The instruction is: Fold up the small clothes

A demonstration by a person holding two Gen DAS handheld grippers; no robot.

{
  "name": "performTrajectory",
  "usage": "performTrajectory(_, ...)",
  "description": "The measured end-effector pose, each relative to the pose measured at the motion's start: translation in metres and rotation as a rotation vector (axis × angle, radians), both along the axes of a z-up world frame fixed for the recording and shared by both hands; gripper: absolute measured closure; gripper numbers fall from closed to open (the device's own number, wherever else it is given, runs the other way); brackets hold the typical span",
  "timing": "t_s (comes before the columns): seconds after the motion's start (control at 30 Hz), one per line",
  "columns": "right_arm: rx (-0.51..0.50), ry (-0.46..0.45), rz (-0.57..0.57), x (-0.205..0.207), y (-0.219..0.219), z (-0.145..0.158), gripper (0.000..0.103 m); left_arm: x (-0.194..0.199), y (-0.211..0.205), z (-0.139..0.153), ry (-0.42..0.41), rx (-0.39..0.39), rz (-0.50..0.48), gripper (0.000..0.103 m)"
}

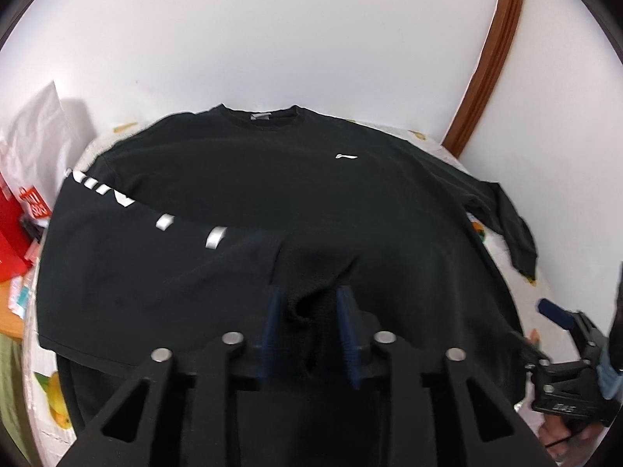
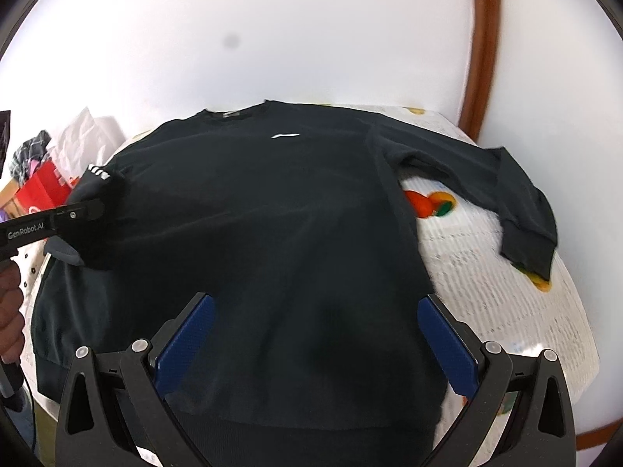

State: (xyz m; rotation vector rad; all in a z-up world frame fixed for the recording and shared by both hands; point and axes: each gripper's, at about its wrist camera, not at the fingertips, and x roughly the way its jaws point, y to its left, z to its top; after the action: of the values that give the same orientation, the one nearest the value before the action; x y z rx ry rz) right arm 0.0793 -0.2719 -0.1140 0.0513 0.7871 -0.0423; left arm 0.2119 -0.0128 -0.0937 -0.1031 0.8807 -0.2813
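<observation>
Black sweatshirt (image 2: 272, 210) flat on fruit-print cloth (image 2: 486, 272); left gripper (image 1: 307, 319) clamps the striped sleeve (image 1: 163, 241), likely folding it inward; right gripper (image 2: 315, 334) spread wide, empty

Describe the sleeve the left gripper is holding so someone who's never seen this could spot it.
A black sweatshirt covers most of the table. The left gripper pinches its left sleeve, folded across the body. Unlike the plain right sleeve, which lies spread on the table, it carries white lettering.

Sweatshirt (image 2: 272, 202) on tablecloth (image 2: 486, 272), bag (image 2: 43, 190) left
</observation>
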Motion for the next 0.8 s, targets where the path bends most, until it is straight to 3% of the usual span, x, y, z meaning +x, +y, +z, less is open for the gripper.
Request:
performTrajectory(0.03,-0.002,0.003,0.011,0.003,0.006,0.0,0.001,-0.001,0.003,0.002,-0.003,-0.005,-0.001,0.065)
performTrajectory(0.1,-0.003,0.007,0.034,0.009,0.016,0.0,0.001,-0.007,0.013,0.007,-0.025,0.007,0.014,0.047)
performTrajectory(0.17,0.0,0.003,0.067,0.013,0.028,0.001,0.001,-0.013,0.026,0.011,-0.05,0.022,0.038,0.042)
performTrajectory(0.33,0.046,0.01,0.165,0.033,0.067,-0.001,0.001,-0.027,0.086,0.007,-0.054,0.057,0.163,0.04)
performTrajectory(0.53,0.107,0.061,0.246,0.069,0.117,-0.019,0.001,-0.043,0.152,-0.027,0.037,0.086,0.294,0.039)
performTrajectory(0.73,0.133,0.136,0.237,0.11,0.148,-0.046,0.012,-0.056,0.175,-0.053,0.08,0.058,0.298,0.039)
performTrajectory(0.77,0.137,0.144,0.239,0.114,0.151,-0.05,0.017,-0.056,0.174,-0.056,0.085,0.054,0.291,0.039)
performTrajectory(0.8,0.132,0.156,0.238,0.119,0.156,-0.054,0.028,-0.055,0.172,-0.059,0.088,0.056,0.286,0.039)
